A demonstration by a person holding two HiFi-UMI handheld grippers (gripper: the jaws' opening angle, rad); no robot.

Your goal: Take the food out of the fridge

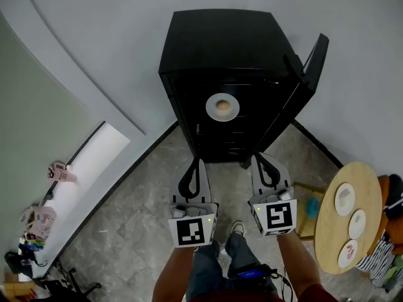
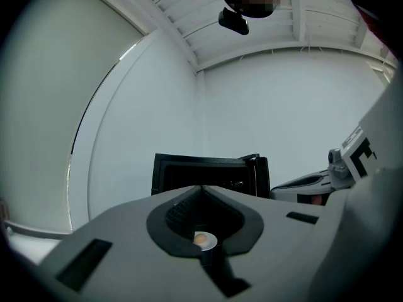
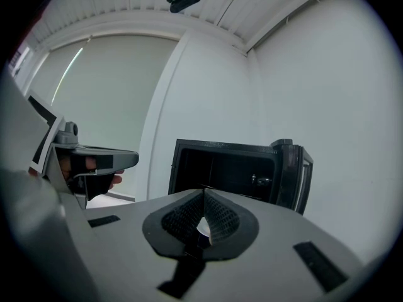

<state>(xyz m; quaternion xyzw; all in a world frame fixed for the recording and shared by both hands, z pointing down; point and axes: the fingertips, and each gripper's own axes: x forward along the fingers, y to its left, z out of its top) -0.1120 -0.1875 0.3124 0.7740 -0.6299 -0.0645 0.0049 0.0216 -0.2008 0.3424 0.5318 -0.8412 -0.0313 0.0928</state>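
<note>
The black fridge (image 1: pixel 220 49) stands against the wall with its door (image 1: pixel 308 74) swung open to the right. On a shelf inside lies a white plate (image 1: pixel 222 107) with a small round brownish piece of food in its middle. My left gripper (image 1: pixel 196 161) and right gripper (image 1: pixel 257 158) hover side by side just in front of the fridge, below the plate, both shut and holding nothing. In the left gripper view the plate (image 2: pixel 204 240) shows through the gap behind the closed tips of the left gripper (image 2: pixel 201 187). The right gripper (image 3: pixel 203 190) points at the open fridge (image 3: pixel 227 168).
A round wooden table (image 1: pixel 330 231) with three small plates (image 1: pixel 344 199) stands at the right, with a low stool with something blue (image 1: pixel 313 206) beside it. The person's legs and shoes are below the grippers. Clutter (image 1: pixel 38 222) lies along the left wall.
</note>
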